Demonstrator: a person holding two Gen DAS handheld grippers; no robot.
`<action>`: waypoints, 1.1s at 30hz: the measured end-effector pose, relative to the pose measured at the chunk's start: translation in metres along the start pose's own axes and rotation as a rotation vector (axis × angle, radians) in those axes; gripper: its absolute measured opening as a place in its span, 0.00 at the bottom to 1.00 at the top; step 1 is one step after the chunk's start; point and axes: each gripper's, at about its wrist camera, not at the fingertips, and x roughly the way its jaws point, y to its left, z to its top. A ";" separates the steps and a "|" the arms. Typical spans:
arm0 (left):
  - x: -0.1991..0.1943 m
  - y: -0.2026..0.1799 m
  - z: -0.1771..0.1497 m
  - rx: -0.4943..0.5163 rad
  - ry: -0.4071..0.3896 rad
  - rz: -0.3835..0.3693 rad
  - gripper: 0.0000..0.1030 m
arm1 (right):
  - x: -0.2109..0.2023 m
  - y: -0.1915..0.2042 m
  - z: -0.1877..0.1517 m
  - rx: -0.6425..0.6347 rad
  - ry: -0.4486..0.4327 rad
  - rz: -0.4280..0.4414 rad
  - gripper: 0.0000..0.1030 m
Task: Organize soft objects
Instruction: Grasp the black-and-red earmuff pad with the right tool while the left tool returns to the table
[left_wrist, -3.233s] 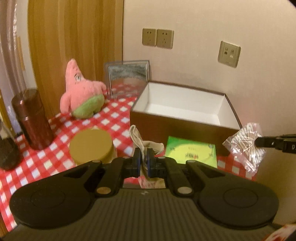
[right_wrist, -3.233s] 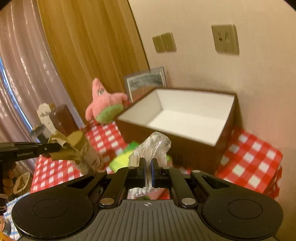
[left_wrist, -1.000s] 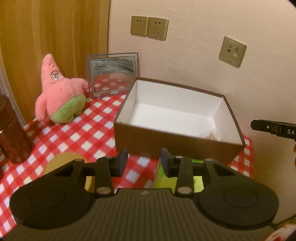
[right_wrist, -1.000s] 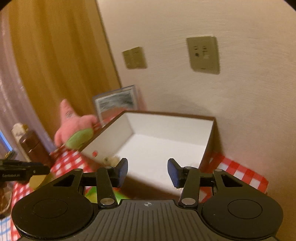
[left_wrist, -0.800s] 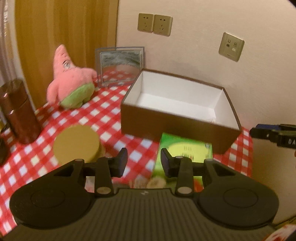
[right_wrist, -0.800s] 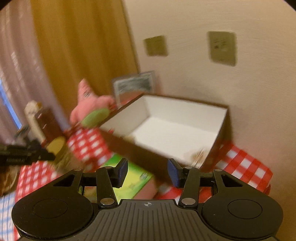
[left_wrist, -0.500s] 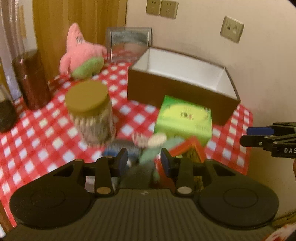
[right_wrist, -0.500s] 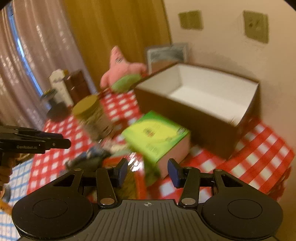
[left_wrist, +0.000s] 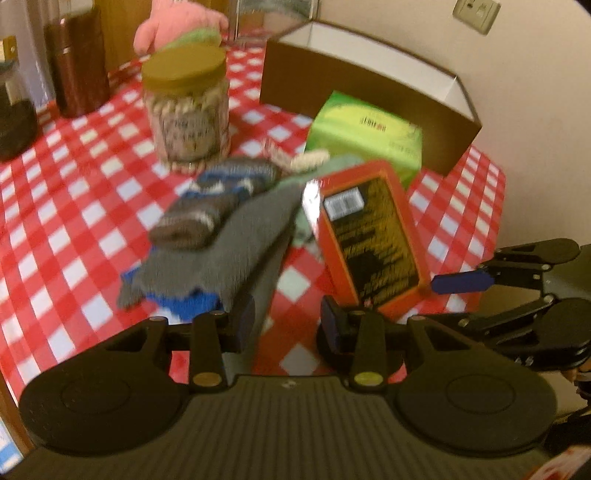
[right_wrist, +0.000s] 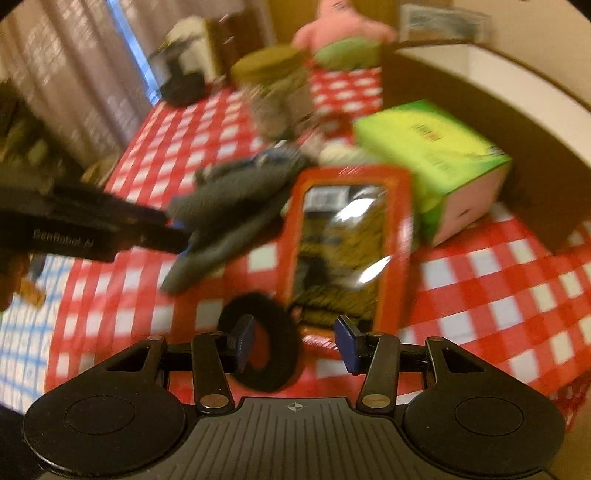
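A pile of soft things lies on the red-checked tablecloth (left_wrist: 74, 229): a grey sock (left_wrist: 229, 251) (right_wrist: 229, 199) and on it a brown-and-blue striped sock (left_wrist: 207, 210). A black fabric ring (right_wrist: 284, 354) lies near the table's front edge. My left gripper (left_wrist: 288, 325) hovers open just in front of the grey sock, with nothing between its fingers. My right gripper (right_wrist: 294, 343) is open above the black ring, its left finger over the ring's hole. The brown box (left_wrist: 369, 85) with white inside stands at the back.
A red snack packet (left_wrist: 369, 236) (right_wrist: 347, 254) leans against a green carton (left_wrist: 365, 133) in front of the box. A jar with a tan lid (left_wrist: 186, 110), a pink plush (left_wrist: 173, 22) and a brown flask (left_wrist: 79, 62) stand behind. The wall is close on the right.
Both grippers, earlier shut on a beige cloth and a clear bag, now stand open and empty. They swung back from the box and sank toward the pile at the table's front.
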 end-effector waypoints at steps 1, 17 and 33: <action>0.002 0.000 -0.005 -0.005 0.010 0.002 0.35 | 0.005 0.004 -0.003 -0.018 0.016 -0.002 0.49; 0.023 0.008 -0.041 -0.002 0.091 0.035 0.36 | 0.048 0.030 -0.006 -0.154 0.073 0.005 0.72; 0.027 0.012 -0.043 0.021 0.093 0.041 0.37 | 0.065 0.036 -0.010 -0.210 0.087 -0.015 0.61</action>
